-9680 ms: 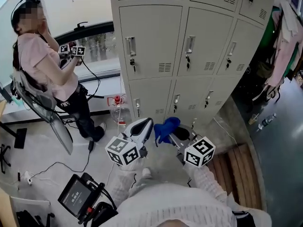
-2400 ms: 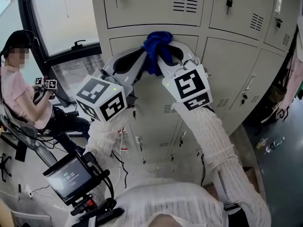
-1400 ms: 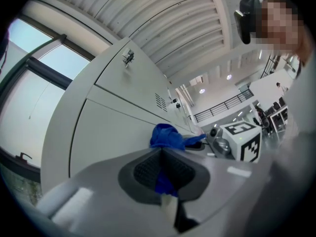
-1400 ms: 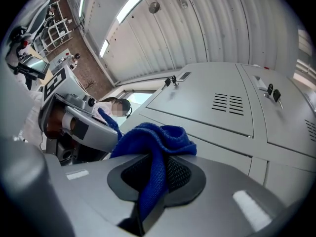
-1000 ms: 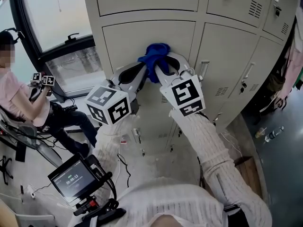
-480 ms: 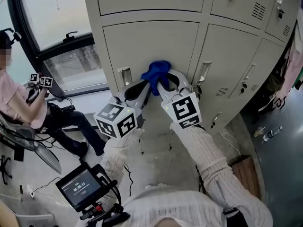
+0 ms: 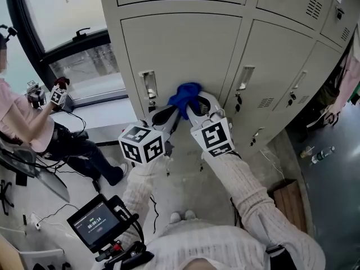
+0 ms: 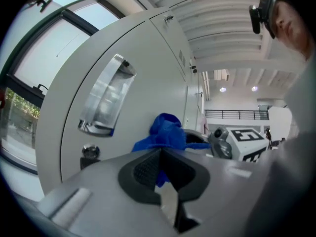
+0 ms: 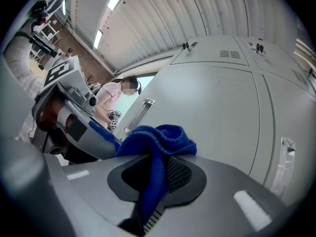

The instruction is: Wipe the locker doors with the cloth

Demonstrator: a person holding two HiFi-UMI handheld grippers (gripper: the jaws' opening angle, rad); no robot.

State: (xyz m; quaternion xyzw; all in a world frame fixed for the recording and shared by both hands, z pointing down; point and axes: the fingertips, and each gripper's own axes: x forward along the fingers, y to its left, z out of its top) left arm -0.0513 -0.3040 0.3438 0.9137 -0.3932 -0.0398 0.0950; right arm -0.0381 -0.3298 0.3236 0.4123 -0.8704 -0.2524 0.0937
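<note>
A blue cloth is bunched against a light grey locker door, low on the door and right of its recessed handle. Both grippers meet at it from below. My left gripper is shut, with a strip of cloth caught between its jaws. Close beside it on the right, my right gripper is shut on the same cloth, which hangs down through its jaws. The left gripper view shows the handle and a key lock. The right gripper faces the door panel.
A seated person in pink holds small marker cubes at the left, by a window. A screen on a stand sits near my feet. More locker doors with handles run right; clothes hang at the far right, and a bottle lies on the floor.
Both grippers have carried the cloth down the locker door, from its upper edge to about the height of the handle. The seated person has shifted their hands.
</note>
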